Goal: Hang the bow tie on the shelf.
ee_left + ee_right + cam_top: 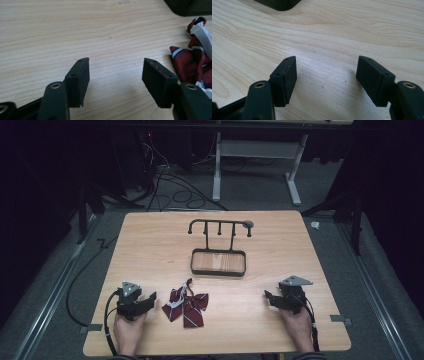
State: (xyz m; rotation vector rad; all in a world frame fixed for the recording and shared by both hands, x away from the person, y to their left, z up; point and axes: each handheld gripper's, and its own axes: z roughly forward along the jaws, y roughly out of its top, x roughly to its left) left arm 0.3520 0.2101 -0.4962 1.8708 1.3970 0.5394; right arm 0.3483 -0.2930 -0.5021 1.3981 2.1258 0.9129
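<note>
A dark red bow tie (185, 307) with thin white and blue stripes lies crumpled on the near part of a light wooden table (150, 245), a little left of centre, with its pale neck strap (201, 30) curled loosely on top. It is lying free, touched by nothing, which suggests it is waiting to be picked up. Beyond it, toward the middle of the table, stands a black metal rack (218, 249) with a shallow tray base and a horizontal bar of hanging pegs, a likely place for the tie to go. The left gripper (148, 300) rests low on the table just beside the tie, jaws pointing toward it and spread wide with only bare wood between them; in the left gripper view (116, 72) the tie's fabric sits just off the outer side of one jaw. The person's left hand (129, 327) grips it from behind, forearm entering from the near edge. The right gripper (268, 298) sits well apart on the other side of the tie, also low, its jaws wide apart over bare wood (325, 75), held by the right hand (299, 322) in a mirrored resting pose.
</note>
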